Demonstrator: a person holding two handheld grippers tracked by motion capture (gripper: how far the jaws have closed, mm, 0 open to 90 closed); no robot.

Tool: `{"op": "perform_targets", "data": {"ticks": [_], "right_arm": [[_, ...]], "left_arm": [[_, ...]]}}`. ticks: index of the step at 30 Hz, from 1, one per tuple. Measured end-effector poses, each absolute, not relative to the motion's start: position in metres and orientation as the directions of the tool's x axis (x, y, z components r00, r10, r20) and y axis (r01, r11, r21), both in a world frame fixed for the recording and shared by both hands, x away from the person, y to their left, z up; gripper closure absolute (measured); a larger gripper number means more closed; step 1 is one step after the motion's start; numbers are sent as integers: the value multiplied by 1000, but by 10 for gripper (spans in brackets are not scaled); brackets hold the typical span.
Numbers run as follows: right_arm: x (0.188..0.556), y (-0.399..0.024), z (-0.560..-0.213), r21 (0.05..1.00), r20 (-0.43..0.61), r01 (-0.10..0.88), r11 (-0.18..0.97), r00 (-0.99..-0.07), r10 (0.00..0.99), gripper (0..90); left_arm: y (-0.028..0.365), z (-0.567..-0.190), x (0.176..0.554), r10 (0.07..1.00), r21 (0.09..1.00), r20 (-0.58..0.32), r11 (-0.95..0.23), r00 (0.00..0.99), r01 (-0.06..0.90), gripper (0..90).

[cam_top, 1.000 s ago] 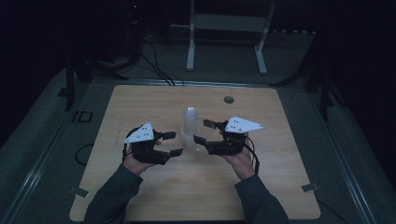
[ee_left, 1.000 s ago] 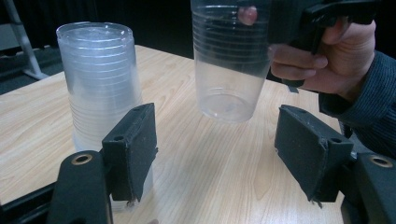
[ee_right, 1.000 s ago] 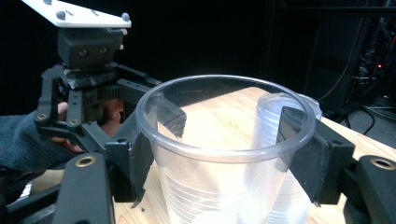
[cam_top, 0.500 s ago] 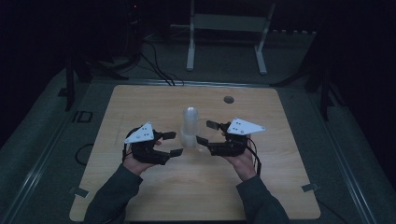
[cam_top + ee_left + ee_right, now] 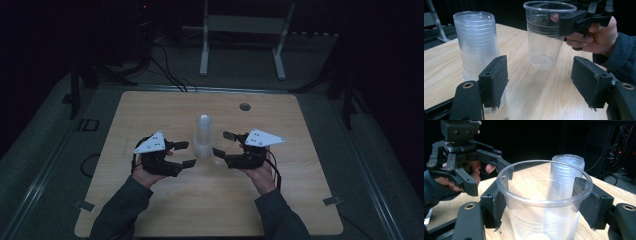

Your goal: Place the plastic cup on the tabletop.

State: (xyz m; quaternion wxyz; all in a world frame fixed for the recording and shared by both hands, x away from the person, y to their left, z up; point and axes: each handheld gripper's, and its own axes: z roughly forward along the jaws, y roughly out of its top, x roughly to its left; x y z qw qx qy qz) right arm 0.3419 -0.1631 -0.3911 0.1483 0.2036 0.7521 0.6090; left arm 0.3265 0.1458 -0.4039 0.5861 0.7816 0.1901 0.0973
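Observation:
A tall stack of clear plastic cups (image 5: 203,135) stands upright at the middle of the wooden table (image 5: 300,200). My right gripper (image 5: 222,143) is just right of the stack, shut on a single clear cup (image 5: 544,202). Its pads (image 5: 589,205) press the cup's wall below the rim. The cup (image 5: 546,35) is upright, with its base close over the table. My left gripper (image 5: 182,154) sits left of the stack, open, with nothing between its jaws (image 5: 539,80). The stack (image 5: 476,45) rises just beyond the left-hand pad (image 5: 495,80). In the right gripper view the stack (image 5: 567,170) stands behind the held cup.
A small dark round hole (image 5: 244,106) lies in the tabletop behind the stack. A white metal stand (image 5: 245,30) and cables are on the floor beyond the far edge. Bare wood stretches to either side and in front of the hands.

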Motion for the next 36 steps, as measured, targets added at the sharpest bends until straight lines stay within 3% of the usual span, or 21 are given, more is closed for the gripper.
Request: {"op": "perform_targets", "data": {"ticks": [36], "right_arm": [[351, -167, -430, 967, 64, 181, 179, -853, 518, 298]], "left_arm": [[144, -407, 328, 412, 951, -77, -244, 908, 192, 300]]}}
